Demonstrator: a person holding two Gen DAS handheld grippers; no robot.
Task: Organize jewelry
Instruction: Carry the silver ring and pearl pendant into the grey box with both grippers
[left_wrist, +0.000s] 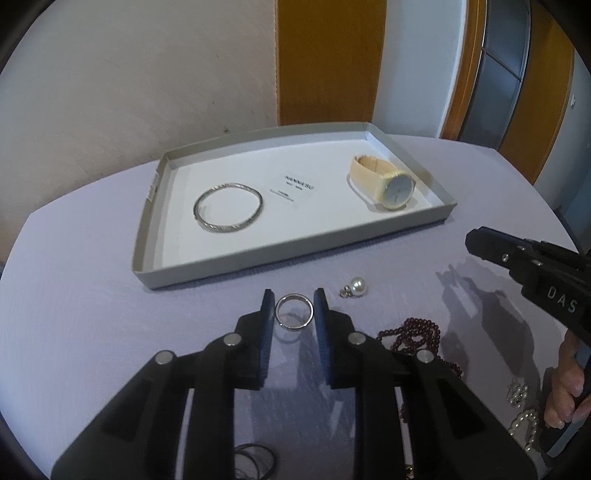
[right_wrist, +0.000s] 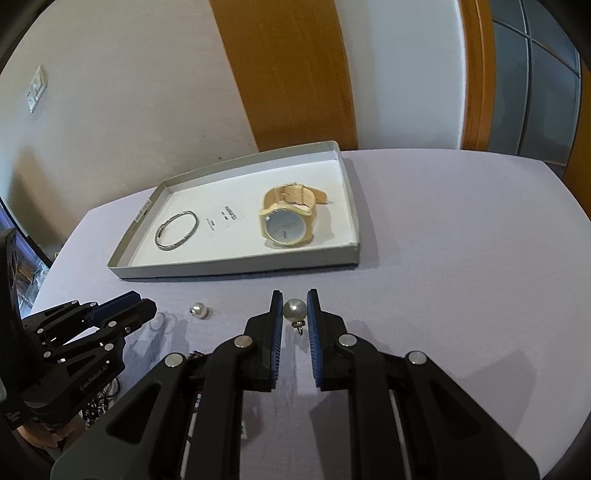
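A shallow grey tray (left_wrist: 147, 236) (right_wrist: 236, 267) on the lilac table holds a silver bangle (left_wrist: 228, 211) (right_wrist: 176, 230) at its left and a cream-strapped watch (left_wrist: 388, 182) (right_wrist: 288, 219) at its right. My left gripper (left_wrist: 294, 303) holds a silver ring (left_wrist: 294, 311) between its fingertips, just in front of the tray. A pearl earring (left_wrist: 355, 288) (right_wrist: 198, 310) lies on the table to its right. My right gripper (right_wrist: 294, 301) is shut on a second pearl earring (right_wrist: 294, 310), low over the table. In the right wrist view the left gripper (right_wrist: 122, 314) shows at the left.
A dark red bead necklace (left_wrist: 417, 336) lies right of my left gripper. White pearl pieces (left_wrist: 521, 410) lie at the right, by the hand. A thin black cord (left_wrist: 255, 461) lies under the left gripper. A wall and wooden door stand behind the table.
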